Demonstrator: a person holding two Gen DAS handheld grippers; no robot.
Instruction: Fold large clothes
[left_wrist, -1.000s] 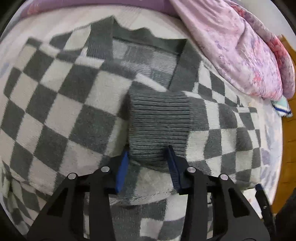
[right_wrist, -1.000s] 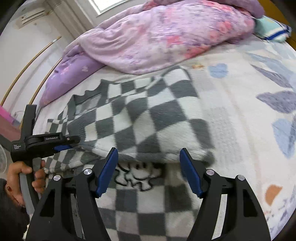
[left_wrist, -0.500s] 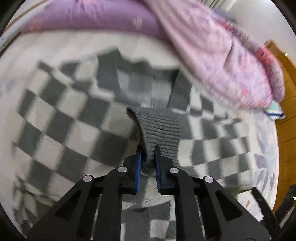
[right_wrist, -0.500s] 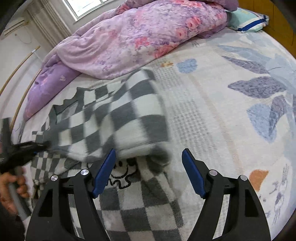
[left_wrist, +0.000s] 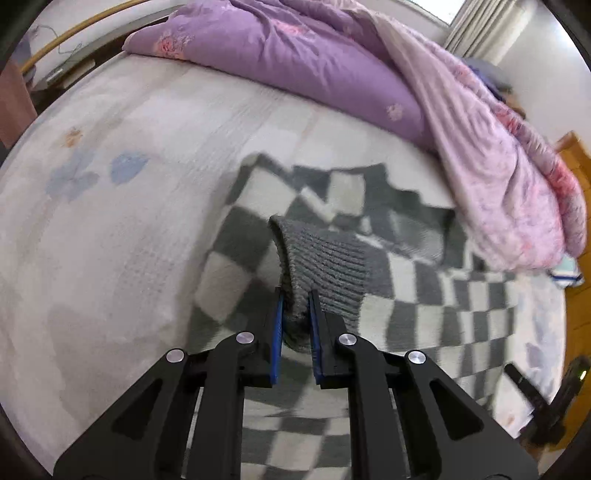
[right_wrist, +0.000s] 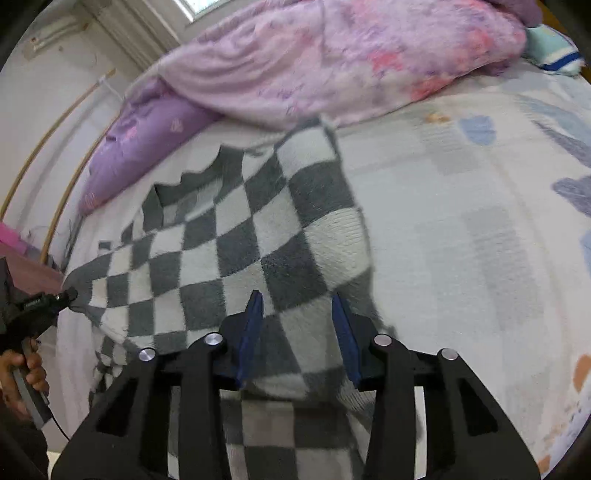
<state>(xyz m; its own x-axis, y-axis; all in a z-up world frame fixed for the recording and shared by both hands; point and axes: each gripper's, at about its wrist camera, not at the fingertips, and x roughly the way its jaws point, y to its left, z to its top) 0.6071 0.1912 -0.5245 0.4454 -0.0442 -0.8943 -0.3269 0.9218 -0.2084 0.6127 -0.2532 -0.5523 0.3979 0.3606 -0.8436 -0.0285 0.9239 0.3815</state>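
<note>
While the checkered sweater lay on the bed, two grippers worked on a fold.
The left gripper pinched the grey ribbed cuff, likely to carry the sleeve across. The right gripper was partly apart, with sweater cloth between its blue fingers; I could not tell if it gripped. Only the right view showed the person's hand; only the left showed the cuff.
</note>
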